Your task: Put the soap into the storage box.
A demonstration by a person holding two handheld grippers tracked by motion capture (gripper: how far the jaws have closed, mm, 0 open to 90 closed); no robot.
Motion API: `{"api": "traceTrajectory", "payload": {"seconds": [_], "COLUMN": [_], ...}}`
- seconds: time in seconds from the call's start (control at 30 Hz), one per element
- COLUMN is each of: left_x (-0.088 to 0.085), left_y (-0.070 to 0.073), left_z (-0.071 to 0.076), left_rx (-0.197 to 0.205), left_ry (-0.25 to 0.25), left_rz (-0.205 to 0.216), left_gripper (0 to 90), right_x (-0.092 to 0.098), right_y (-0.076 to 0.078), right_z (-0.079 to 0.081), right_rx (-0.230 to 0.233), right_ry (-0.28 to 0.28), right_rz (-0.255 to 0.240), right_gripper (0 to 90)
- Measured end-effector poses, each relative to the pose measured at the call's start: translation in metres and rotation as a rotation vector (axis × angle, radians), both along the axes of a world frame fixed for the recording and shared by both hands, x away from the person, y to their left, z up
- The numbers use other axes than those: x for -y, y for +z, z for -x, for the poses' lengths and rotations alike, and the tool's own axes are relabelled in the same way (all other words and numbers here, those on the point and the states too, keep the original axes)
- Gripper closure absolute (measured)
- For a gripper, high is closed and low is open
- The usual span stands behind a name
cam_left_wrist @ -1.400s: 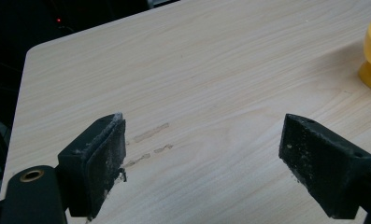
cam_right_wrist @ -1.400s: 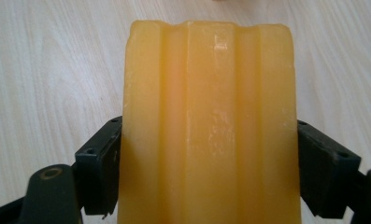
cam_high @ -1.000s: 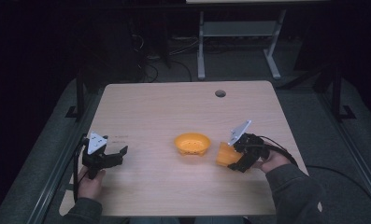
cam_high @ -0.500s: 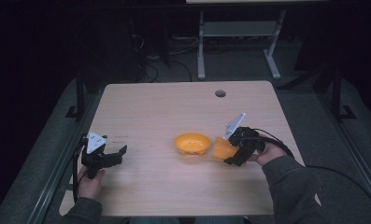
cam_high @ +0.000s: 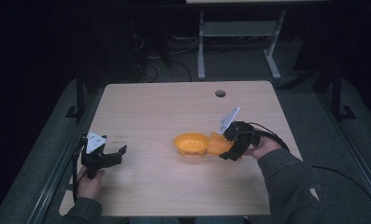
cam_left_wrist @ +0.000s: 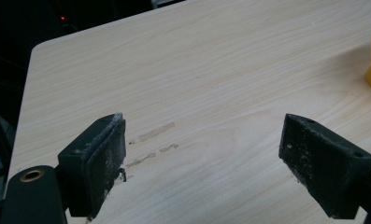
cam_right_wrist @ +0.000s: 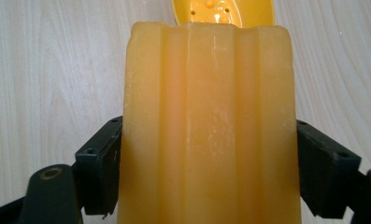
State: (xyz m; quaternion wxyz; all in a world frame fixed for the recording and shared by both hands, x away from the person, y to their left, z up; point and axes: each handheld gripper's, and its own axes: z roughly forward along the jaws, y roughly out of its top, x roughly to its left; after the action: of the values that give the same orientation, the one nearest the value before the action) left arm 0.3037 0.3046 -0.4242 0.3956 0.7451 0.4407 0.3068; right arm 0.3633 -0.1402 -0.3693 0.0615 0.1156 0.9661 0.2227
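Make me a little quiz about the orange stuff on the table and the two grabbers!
1. True or false: the right gripper is clamped on a ridged orange block.
2. What lies just ahead of that block on the table? A) a blue cup B) an orange bowl C) a spoon
3. Fill the gap: the left gripper has its jaws ____, with nothing between them.

Key
1. True: both black jaws press the block's sides in the right gripper view.
2. B: the orange bowl sits right beside the block, near the table's middle.
3. Open: bare wood shows between the jaws in the left gripper view.
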Motion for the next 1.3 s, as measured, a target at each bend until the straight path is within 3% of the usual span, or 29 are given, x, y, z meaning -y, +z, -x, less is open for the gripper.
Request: {"api": "traceTrajectory", "payload": {"seconds": [0.27, 0.47, 0.87, 1.3], "left_x": [-0.001, -0.001, -0.001, -0.002], "left_y": [0.001, 0.0, 0.001, 0.001], "left_z": [0.0, 0.0, -0.001, -0.001], "left_rx": [-0.004, -0.004, 0.003, 0.008], "left_ry": [0.012, 0.013, 0.015, 0.021], "left_rz": [0.002, -0.001, -0.008, -0.011], "left_gripper": [14.1, 14.1, 14.1, 14.1], "right_x": [-0.007, -0.014, -0.04, -0.062], "right_y": [0.004, 0.003, 0.006, -0.002], "right_z": [-0.007, -0.013, -0.028, -0.046], "right_rx": [0.007, 0.003, 0.005, -0.012], "right_ry": [0.011, 0.03, 0.084, 0.117], "right_rz": [-0.009, 0.013, 0.028, 0.037], "right_gripper": [20.8, 20.7, 20.7, 20.7]}}
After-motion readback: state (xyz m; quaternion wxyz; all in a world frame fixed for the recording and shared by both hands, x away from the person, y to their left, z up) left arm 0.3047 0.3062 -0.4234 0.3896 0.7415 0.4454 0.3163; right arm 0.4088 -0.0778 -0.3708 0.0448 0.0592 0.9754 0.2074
